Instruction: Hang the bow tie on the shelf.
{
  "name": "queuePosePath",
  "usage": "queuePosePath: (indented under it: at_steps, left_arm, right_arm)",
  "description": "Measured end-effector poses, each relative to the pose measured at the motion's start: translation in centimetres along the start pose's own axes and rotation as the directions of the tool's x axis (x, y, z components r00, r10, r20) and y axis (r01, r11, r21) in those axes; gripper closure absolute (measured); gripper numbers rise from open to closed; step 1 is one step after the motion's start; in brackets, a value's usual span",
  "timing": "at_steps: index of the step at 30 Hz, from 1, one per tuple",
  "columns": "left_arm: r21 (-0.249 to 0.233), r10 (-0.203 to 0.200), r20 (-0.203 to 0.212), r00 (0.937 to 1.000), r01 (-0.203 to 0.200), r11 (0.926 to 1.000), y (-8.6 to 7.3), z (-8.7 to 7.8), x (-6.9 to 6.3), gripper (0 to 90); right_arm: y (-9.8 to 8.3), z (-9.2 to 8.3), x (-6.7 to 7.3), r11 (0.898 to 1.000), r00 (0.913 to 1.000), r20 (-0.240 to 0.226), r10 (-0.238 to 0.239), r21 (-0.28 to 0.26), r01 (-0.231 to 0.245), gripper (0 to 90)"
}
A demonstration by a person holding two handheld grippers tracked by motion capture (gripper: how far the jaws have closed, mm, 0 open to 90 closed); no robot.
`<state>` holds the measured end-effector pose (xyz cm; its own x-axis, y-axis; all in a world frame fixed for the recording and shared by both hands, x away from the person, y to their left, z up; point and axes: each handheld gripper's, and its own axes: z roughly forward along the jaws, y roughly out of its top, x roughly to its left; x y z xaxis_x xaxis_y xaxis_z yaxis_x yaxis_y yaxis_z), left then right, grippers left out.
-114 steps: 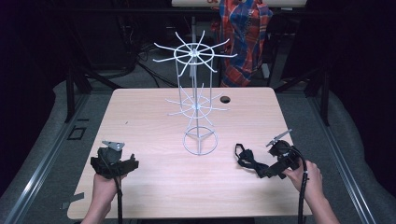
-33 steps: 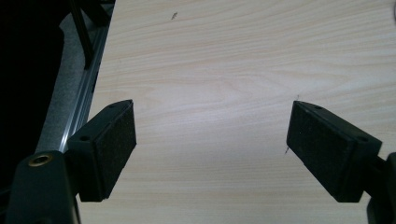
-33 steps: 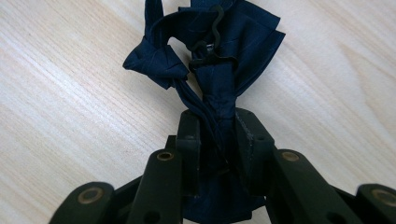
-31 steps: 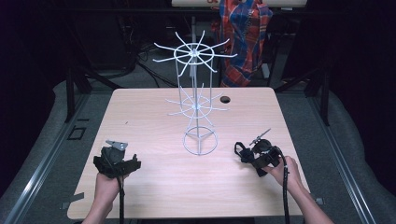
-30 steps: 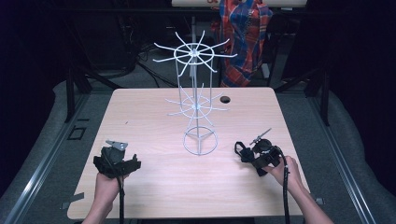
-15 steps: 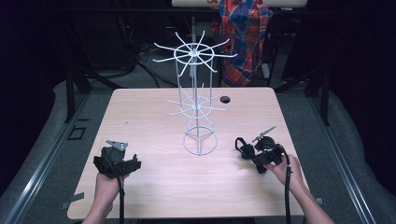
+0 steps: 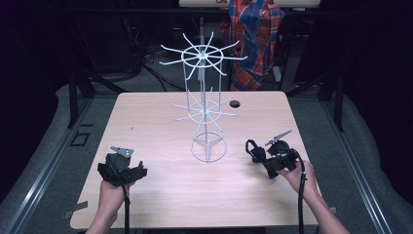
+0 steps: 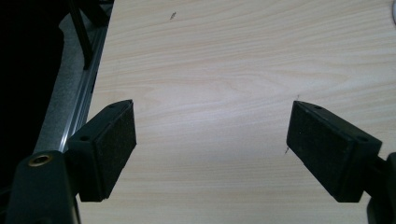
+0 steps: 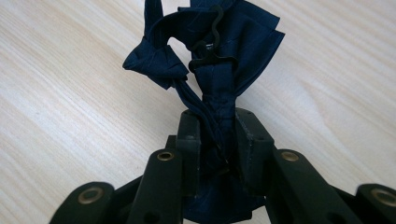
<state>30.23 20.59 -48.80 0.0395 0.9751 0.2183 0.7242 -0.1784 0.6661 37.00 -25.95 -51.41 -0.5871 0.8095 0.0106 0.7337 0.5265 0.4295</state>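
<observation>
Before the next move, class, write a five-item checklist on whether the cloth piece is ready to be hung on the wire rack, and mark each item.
1. Right gripper shut on the dark blue bow tie: ok.
2. Black hook on the bow tie free of the jaws: ok.
3. White wire rack upright on the table: ok.
4. Left gripper open, holding nothing: ok.
5. Hook lined up with a rack arm: not ok, it is apart from the rack.

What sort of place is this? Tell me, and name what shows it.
Probably a lab or studio set up for recording hand tasks, not a shop. A bare wooden table stands among dark curtains and floor rails, holding a white wire rack, and a person works two cabled grippers, left and right.
</observation>
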Motion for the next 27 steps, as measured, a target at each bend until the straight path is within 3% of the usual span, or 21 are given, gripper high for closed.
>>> queuePosePath:
  at_steps: [16, 24, 27]
  left_arm:
    - [0.001, 0.002, 0.001, 1.0, -0.002, 1.0, 0.0, 0.0, 0.0, 16.2]
    - [0.001, 0.002, 0.001, 1.0, -0.002, 1.0, 0.0, 0.0, 0.0, 16.3]
    - [0.001, 0.003, 0.002, 1.0, -0.003, 1.0, 0.0, 0.0, -0.1, 16.2]
  right_arm:
    - [0.1, -1.2, 0.3, 0.995, 0.9999, 0.007, -0.01, -0.097, 0.011, 73.2]
    - [0.1, -1.5, 0.4, 0.994, 0.9999, 0.004, -0.012, -0.104, 0.013, 73.2]
    - [0.1, -1.7, 0.4, 0.991, 0.9997, 0.016, -0.019, -0.13, 0.021, 73.3]
